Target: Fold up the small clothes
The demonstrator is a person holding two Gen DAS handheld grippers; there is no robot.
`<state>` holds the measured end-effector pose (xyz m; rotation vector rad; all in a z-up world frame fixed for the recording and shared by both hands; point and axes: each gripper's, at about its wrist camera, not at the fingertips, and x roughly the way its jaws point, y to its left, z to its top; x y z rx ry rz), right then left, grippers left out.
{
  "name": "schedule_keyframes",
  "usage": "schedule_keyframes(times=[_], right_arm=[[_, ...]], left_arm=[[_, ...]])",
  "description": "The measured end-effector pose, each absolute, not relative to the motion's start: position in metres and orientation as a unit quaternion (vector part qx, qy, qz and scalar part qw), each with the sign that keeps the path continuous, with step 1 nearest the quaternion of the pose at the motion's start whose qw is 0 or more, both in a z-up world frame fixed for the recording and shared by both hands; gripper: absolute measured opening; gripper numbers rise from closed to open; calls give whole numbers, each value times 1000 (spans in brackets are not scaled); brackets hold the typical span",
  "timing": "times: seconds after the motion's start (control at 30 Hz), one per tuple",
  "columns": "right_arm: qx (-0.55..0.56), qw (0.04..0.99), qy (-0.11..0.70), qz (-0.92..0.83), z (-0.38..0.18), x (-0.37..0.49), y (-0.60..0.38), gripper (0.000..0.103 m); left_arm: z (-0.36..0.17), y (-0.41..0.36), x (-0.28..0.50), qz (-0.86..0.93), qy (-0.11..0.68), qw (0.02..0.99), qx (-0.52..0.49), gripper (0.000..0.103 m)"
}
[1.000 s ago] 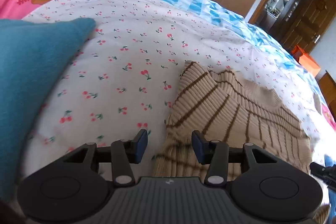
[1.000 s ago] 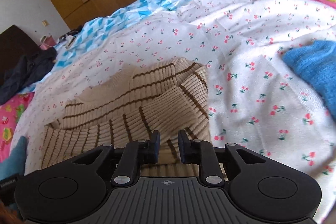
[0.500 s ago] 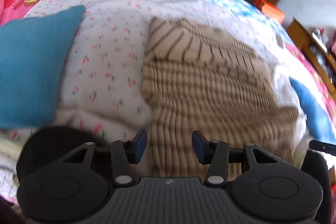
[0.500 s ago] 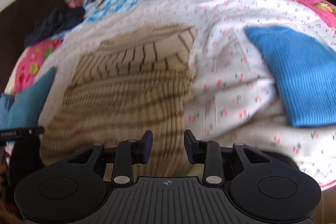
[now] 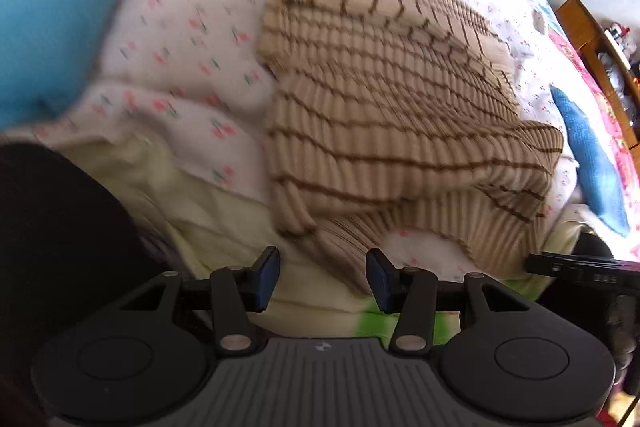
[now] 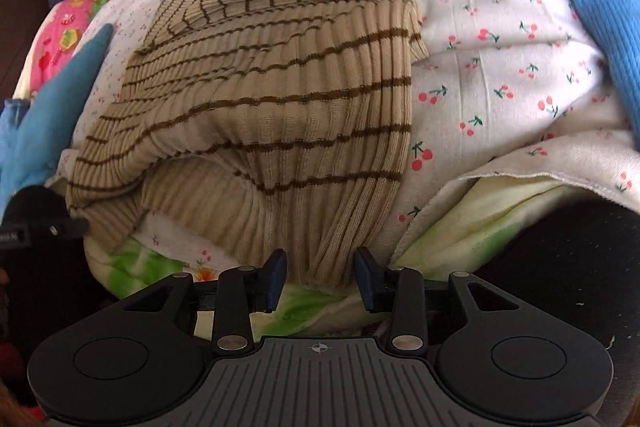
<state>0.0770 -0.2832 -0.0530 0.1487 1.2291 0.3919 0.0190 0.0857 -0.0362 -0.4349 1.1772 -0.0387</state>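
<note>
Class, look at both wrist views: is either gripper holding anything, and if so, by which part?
Nothing is held. The left gripper and right gripper are open, the latter's jaws having just been opening; the beige brown-striped ribbed knit sweater has its hem between the fingers, ungripped.

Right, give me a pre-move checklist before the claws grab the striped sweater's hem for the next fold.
1. Left claw open, nothing between its pads: ok.
2. Right claw jaws just opening, clear of the knit: ok.
3. Striped sweater top already folded over: ok.
4. Hem lying flat: not ok, it droops over the bed edge.
5. Blue knit garment apart from the sweater: ok.
6. Cherry-print sheet smooth underneath: cannot tell.
</note>
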Motion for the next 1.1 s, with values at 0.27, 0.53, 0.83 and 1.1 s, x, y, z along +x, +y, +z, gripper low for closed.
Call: schedule_keyframes(times=[0.27, 0.53, 0.83, 1.1], right_arm=[[90, 797, 568, 184, -52, 79, -288, 37], [117, 795, 565, 187, -55, 84, -289, 39], [131, 790, 570, 183, -61, 89, -289, 29], [215, 803, 515, 208, -48, 75, -314, 6]], left_arm=[[-29, 84, 11, 9, 520, 819, -240, 51], [-38, 78, 22, 11, 528, 814, -242, 51], [-50, 84, 20, 54, 521, 805, -277, 28], [-31, 90, 11, 13, 479, 822, -308, 12]])
